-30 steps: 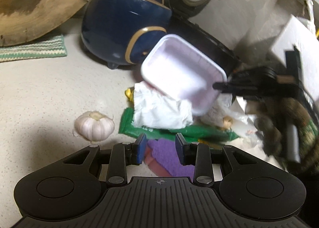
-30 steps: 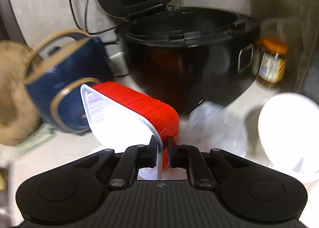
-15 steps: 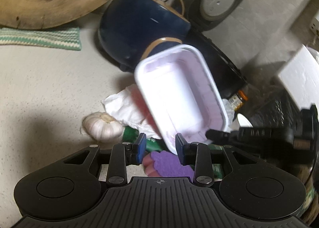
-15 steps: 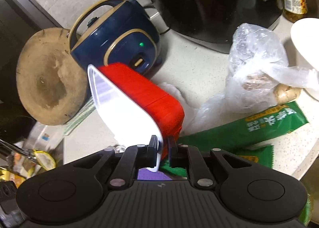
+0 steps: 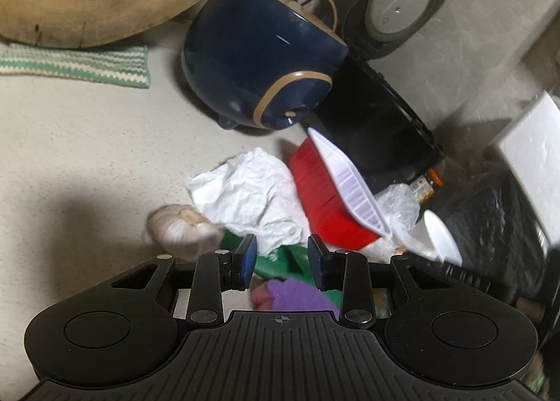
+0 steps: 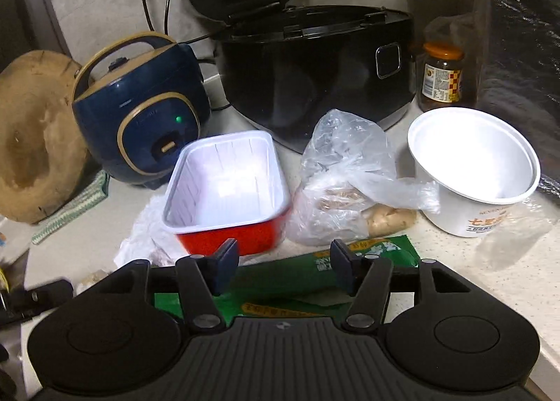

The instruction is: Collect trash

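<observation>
Released red tray [image 6: 227,236] sits upright, long axis toward cookers.

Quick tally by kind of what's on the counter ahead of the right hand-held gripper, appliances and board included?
Rice cookers: 2, blue one and black one
Empty food tubs: 2, red tray and white cup
Plastic bag: 1
Green wrapper: 1
Crumpled tissue: 1
Jar: 1
Wooden board: 1
Total: 9

Blurred: garlic bulb [image 5: 182,229] near crumpled tissue [image 5: 250,196]; half hidden under left gripper [image 5: 281,255]: purple sponge [image 5: 297,297]; cut by frame edge: wooden board [image 6: 29,138].
</observation>
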Tool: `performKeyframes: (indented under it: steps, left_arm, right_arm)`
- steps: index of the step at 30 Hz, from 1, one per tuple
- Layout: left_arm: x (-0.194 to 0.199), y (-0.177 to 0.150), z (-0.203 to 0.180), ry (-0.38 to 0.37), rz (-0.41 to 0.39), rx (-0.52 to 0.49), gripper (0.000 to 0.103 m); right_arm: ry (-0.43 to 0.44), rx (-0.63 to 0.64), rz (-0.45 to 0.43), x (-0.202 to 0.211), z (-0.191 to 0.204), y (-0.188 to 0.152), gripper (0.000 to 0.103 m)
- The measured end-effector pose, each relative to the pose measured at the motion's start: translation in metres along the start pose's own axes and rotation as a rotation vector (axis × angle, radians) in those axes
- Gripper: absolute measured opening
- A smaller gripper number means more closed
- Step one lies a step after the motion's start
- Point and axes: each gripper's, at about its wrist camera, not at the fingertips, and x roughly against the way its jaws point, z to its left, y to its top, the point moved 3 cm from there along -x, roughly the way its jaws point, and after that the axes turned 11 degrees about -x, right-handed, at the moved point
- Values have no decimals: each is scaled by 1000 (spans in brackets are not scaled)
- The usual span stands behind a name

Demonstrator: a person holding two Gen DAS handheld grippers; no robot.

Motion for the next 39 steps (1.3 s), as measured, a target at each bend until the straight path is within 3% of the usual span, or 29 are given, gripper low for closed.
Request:
performKeyframes:
  steps: [5, 9, 14, 17, 21, 23, 28, 32, 39]
  left_arm:
    - [-20, 27, -23, -48, -41, -7, 36]
    - [-59, 50, -53, -33, -28, -92, 36]
    - [-121, 58, -66, 164, 38, -251, 36]
    - [-144, 52, -64, 218, 89, -299, 37]
    - [-157, 49, -63, 226, 114, -335, 34]
    - [-162, 47, -65, 191, 144, -351, 19]
    - [-152, 40, -61, 178, 124, -325, 14]
    - [-121, 47, -50, 156, 34, -283, 12]
    - [-55, 55, -25, 194, -59, -283, 12]
  right_arm:
    - [-3, 25, -95, 11, 8, -10, 87]
    - [-27, 87, -159, 24, 18, -20, 88]
    - [-47, 134, -145, 36, 15, -44, 88]
    - [-66, 160, -131, 41, 6, -61, 88]
    - [-69, 232, -96, 44, -2, -78, 88]
    - [-61, 233, -93, 47, -6, -85, 88]
    - [-10, 258, -74, 51, -5, -99, 88]
    - [66, 324, -57, 48, 11, -108, 88]
    - [154, 396, -16, 10, 46, -114, 88]
